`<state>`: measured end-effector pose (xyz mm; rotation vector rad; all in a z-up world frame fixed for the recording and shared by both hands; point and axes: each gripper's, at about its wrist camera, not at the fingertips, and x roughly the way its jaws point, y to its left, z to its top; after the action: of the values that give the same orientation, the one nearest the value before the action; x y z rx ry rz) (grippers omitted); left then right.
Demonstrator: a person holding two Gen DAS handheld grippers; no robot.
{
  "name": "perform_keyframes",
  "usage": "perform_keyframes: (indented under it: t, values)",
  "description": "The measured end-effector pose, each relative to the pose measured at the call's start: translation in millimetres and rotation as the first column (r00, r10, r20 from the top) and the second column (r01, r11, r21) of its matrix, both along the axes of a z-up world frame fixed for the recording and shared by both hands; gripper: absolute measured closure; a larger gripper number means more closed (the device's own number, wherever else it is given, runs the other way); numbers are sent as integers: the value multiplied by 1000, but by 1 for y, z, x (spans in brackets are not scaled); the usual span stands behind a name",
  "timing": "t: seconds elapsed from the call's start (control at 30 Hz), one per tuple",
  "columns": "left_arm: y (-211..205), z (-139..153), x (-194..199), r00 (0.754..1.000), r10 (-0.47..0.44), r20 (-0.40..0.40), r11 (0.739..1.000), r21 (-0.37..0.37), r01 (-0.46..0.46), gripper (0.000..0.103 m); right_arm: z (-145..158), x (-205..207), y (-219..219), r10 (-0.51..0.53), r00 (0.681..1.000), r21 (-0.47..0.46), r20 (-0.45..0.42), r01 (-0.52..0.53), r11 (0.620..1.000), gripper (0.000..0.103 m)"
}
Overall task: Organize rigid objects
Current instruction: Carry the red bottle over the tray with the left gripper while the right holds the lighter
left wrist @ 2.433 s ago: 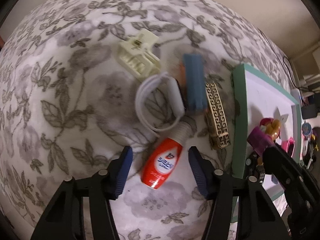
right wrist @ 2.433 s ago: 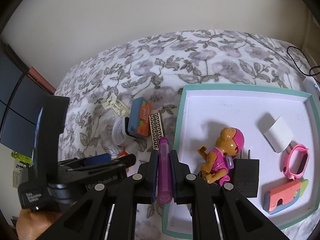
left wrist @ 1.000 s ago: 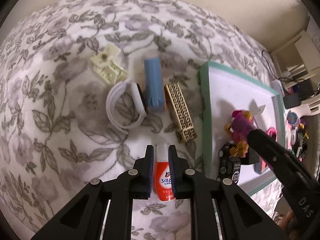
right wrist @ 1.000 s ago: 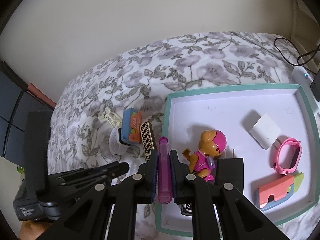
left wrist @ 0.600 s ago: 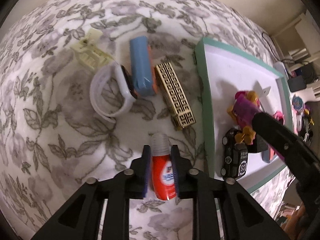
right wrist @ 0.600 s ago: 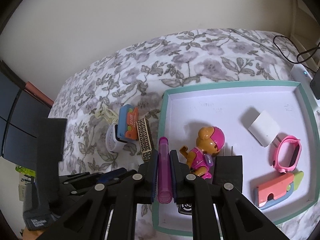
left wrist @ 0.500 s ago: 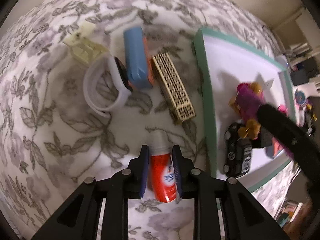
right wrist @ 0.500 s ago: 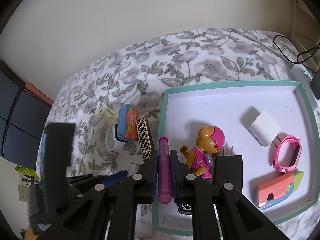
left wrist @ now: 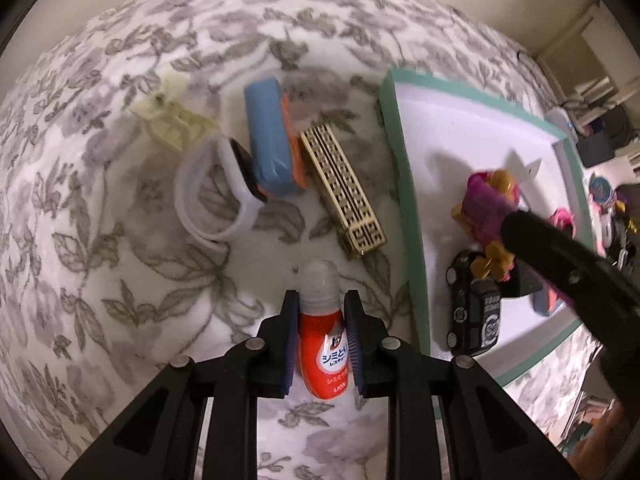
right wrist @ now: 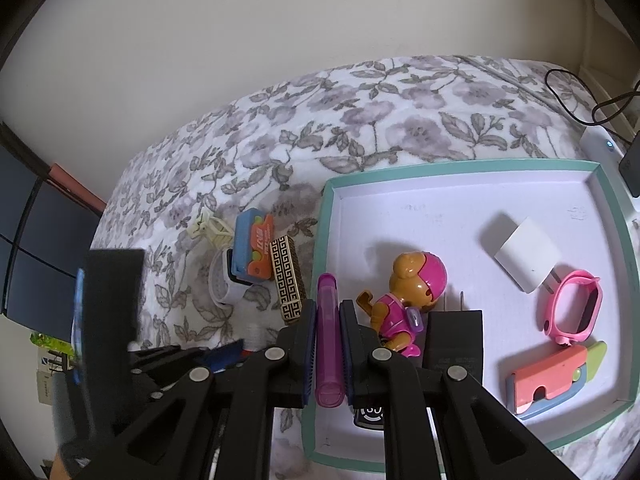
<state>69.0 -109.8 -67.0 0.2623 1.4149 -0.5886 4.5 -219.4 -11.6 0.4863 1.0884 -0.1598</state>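
- The bed, under a grey-flowered cover, carries everything here.
- On it lies a shallow tray with a teal rim and white floor. Inside are a black plug adapter, a toy figure in pink, a white charger, a pink watch band, a coral and blue case and a small black toy car.
- Loose on the cover to the left of the tray: a blue and orange block, a gold patterned bar just beside the tray's rim, a white wristband touching the block, and a cream clip.
- The left claw is clamped on a red bottle with a clear cap, held over the cover near the tray's left rim.
- The right claw grips a purple tube, poised above the tray's left edge next to the toy figure.
- Judged step: both claws are carrying a piece toward the tray, with four pieces not yet gathered.
- Next, each claw likely needs to come down over a bare patch of white floor and release. The free space lies toward the tray's far side, so the tube should clear the figure and adapter, and the bottle must cross the rim without knocking the gold bar or the car.
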Motion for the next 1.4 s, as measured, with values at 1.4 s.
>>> perform_keyframes:
  t: [1.4]
  values:
    - [-28, 49, -28, 986, -146, 79, 978, -140, 156, 80, -9, -39, -75, -250, 968, 24, -31, 251, 968, 90]
